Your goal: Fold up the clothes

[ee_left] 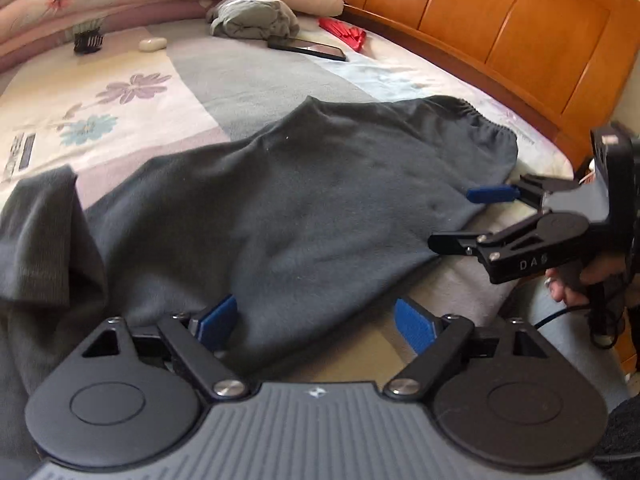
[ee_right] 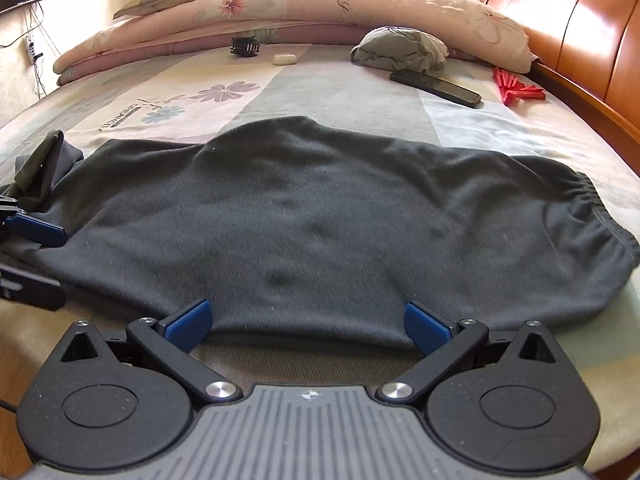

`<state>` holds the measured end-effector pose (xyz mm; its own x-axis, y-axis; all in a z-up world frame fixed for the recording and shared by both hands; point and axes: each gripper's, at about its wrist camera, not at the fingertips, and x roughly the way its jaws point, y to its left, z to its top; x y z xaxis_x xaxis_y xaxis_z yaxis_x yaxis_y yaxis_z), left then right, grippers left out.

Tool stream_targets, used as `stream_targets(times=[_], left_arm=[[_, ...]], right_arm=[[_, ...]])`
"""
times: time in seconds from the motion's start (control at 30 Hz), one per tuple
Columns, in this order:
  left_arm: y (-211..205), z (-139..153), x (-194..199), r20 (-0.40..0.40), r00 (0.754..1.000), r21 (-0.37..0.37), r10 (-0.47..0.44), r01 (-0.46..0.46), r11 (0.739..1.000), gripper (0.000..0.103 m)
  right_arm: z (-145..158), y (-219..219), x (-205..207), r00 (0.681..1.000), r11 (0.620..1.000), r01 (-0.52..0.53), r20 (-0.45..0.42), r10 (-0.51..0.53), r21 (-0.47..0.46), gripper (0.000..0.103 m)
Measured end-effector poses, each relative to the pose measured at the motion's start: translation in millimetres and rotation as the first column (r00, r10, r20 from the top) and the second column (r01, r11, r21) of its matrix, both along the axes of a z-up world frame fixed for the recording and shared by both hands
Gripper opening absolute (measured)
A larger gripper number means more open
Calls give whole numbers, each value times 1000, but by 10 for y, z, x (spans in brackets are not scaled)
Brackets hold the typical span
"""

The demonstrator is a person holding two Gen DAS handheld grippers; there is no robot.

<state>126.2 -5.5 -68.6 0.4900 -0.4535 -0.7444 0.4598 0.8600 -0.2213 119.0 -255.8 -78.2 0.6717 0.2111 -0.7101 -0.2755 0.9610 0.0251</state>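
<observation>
A dark grey fleece garment (ee_right: 312, 216) lies spread along the bed's (ee_right: 340, 92) near edge; left gripper (ee_left: 316, 322) and right gripper (ee_right: 308, 324) both gape, holding nothing.

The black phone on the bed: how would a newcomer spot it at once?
Start at the orange wooden headboard and the folded floral quilt. Before the crumpled grey-green garment lies the phone, beside red clothes pegs. It alone is flat, glossy and black.

A bed (ee_right: 328, 92) with a flowered sheet carries dark grey trousers (ee_right: 320, 216), a grey bundle (ee_right: 400, 54), a phone (ee_right: 436, 88), red pegs (ee_right: 516, 90), a hair clip (ee_right: 244, 47) and folded quilts (ee_right: 280, 8).
</observation>
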Motion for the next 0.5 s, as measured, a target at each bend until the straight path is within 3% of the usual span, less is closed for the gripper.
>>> stream_targets(times=[0.17,0.23,0.5], left_arm=[[-8,90,119,21,1000,-42,14,-13,999,86],[-15,-20,158,-34,999,-64,25,-28,998,86],[247,-25,-25,-73,991,-200,110,-123,972,91]], right_arm=[[-9,33,11,1000,1000,20,-3,-20,-7,103],[-18,29,-7,1000,1000,29,3,-29,-2,103],[-29,42,-43,998,998,59,16,-59,5,103]])
